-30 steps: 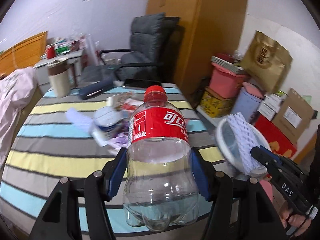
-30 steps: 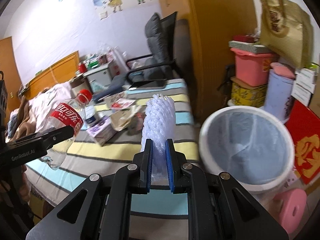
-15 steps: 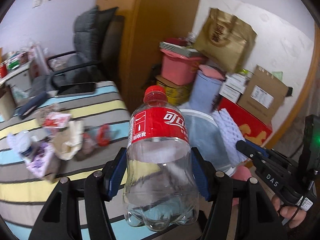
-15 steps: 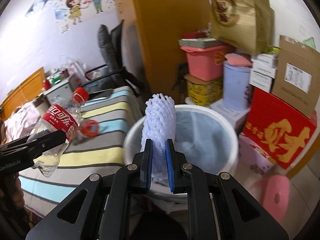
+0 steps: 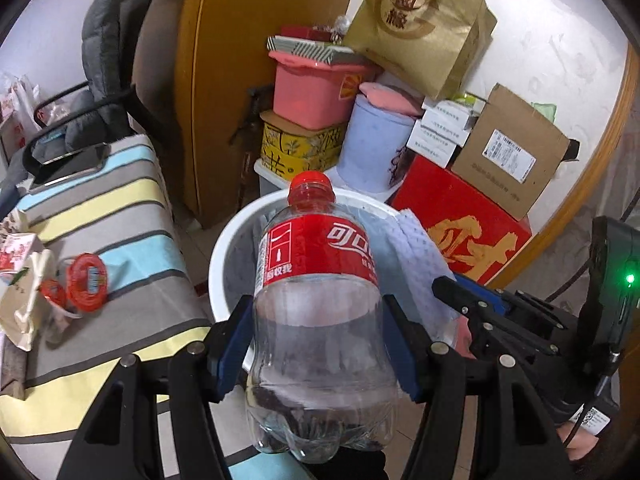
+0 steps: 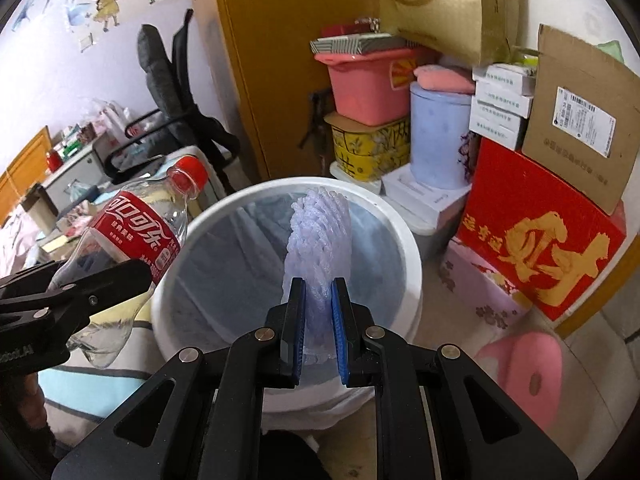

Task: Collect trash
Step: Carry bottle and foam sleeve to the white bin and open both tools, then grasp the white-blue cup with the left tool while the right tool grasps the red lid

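Bottle (image 5: 320,300) gripped by left fingers (image 5: 236,344), foam net (image 6: 318,248) by right; bottle overhangs bin (image 6: 404,236) rim, may drop outside

Both cameras I am reading sit at the wrist, each looking forward and steeply down along its own gripper's fingers, fisheye, edges vignetted. My left view frames the left gripper (image 5: 320,344) close at the bottom and faces the white bin (image 5: 224,248) just beyond it, with the striped bed (image 5: 104,216) at its left edge and the right gripper (image 5: 452,292) entering from the right. My right view looks almost straight over the right gripper (image 6: 319,312) into the white bin (image 6: 404,236), nearer to it, the left gripper (image 6: 120,276) coming in from the left. Both views share the bin, the orange door (image 5: 224,60) and the red box (image 6: 536,232) stacked by the wall.
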